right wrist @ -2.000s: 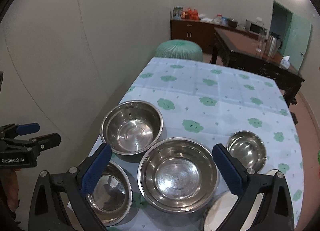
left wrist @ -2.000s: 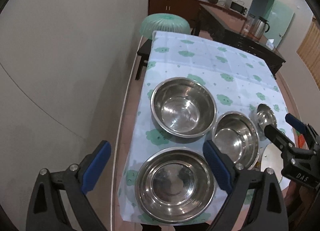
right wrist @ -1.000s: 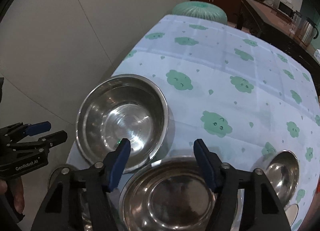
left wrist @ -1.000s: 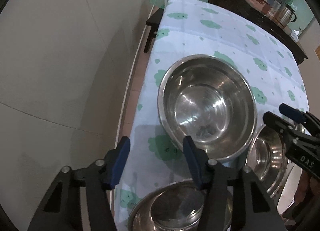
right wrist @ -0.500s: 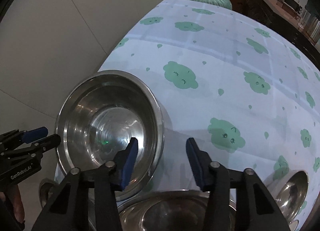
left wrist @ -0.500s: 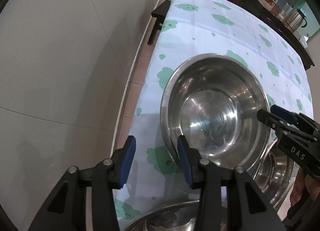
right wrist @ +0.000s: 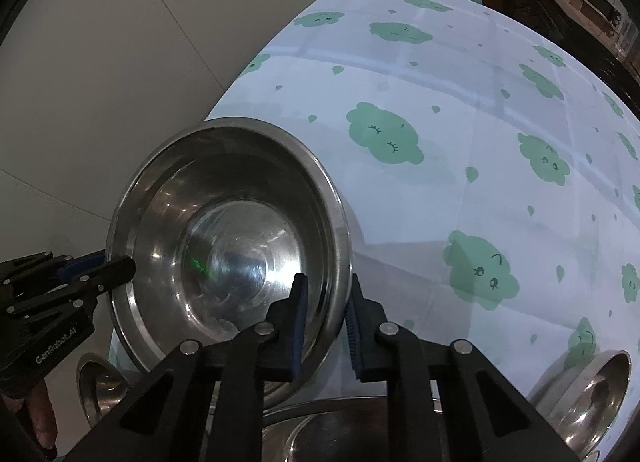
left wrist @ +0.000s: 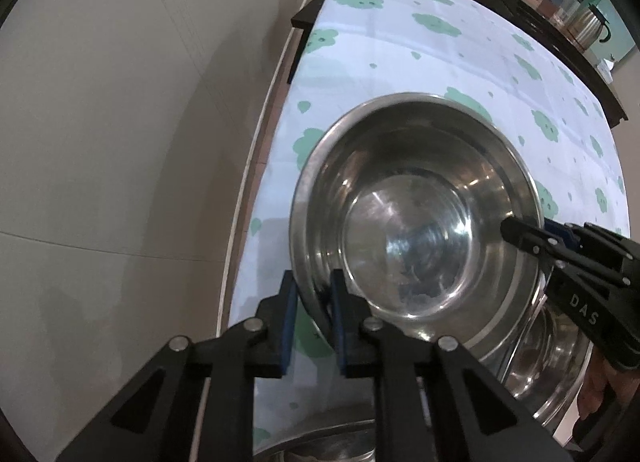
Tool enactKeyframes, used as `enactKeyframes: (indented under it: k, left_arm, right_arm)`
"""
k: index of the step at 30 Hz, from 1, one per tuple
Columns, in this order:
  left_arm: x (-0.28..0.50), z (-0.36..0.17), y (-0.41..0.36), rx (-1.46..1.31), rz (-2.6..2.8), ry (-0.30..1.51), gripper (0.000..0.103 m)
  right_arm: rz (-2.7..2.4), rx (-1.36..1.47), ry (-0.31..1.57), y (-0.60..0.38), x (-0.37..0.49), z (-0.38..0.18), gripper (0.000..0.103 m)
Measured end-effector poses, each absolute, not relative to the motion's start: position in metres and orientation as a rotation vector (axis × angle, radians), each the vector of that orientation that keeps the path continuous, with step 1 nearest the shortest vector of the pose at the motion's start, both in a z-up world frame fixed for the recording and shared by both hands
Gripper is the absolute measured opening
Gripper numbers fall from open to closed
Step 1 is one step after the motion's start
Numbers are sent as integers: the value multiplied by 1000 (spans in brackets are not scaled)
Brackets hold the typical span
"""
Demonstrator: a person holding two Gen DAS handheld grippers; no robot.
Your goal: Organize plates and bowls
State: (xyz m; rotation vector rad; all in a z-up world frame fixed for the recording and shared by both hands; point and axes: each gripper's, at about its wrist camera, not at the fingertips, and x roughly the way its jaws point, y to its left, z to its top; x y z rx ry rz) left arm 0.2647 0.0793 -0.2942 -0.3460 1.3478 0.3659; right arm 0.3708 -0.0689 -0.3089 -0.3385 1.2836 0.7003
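Both grippers, wide apart a second ago, are now closing onto opposite rim walls of the steel bowl [left wrist: 416,218]: left gripper [left wrist: 312,318], right gripper [right wrist: 324,326]. A two-handed lift is judged ready. Mouth up, no long axis, it is tilted slightly beside the neighbouring bowl [right wrist: 580,390] on the surface [right wrist: 460,102].

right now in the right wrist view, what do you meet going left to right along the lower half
left gripper → big steel bowl → right gripper closing on that bowl's rim → small steel bowl at the right edge
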Motion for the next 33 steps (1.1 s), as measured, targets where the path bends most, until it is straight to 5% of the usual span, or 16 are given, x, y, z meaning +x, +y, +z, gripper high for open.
enactKeyframes:
  k: [33]
  left_arm:
    - [251, -263, 83, -296, 405, 1265, 13]
  right_arm:
    - [738, -351, 1200, -70, 355, -269, 17]
